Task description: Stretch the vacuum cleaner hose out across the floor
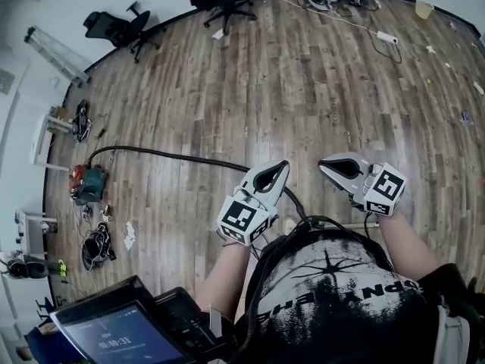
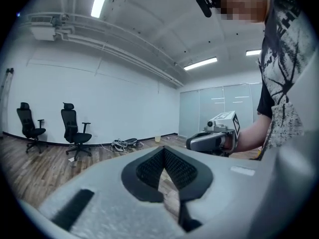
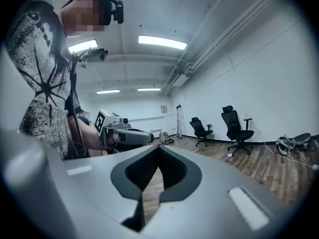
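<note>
Holding both tools up at chest height, you have the left gripper and the right gripper side by side and pointing out over the floor. The fingers of each are pressed together with nothing between them. The hose is in neither grip. It lies on the floor as a long dark line, running from the vacuum cleaner near the floor's left edge, through a small bend beside the machine, toward your feet at the bottom middle. It looks largely drawn out, so the stretching step seems finished or paused between grips. If more length is wanted, the next move calls for lowering one gripper to the near end, spreading its fingers around the hose, closing, and pulling directly away from the vacuum cleaner.
</note>
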Demonstrator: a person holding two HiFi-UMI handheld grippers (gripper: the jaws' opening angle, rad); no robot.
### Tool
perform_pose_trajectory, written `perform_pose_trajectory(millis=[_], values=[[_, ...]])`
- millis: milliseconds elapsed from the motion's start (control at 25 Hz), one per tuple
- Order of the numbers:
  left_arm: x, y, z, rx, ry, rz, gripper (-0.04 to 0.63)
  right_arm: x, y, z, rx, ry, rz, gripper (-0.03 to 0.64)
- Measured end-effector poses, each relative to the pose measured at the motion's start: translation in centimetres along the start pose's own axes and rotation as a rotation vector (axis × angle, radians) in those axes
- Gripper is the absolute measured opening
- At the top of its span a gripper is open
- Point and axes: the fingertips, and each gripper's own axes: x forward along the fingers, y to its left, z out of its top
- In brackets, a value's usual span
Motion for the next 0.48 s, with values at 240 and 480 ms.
perform_pose_trajectory(millis=[240, 480], values=[[-0.2, -5.4, 1.3, -0.021, -0.012, 0.102, 0.000, -4.4, 2.5, 1.2, 0.023, -0.010, 0.122, 0.006], [-0.9, -9.9, -0.2, -0.055, 0.020, 0.185, 0.000, -6.8, 5.4, 0.0, 0.063, -0.010, 0.261, 0.006]])
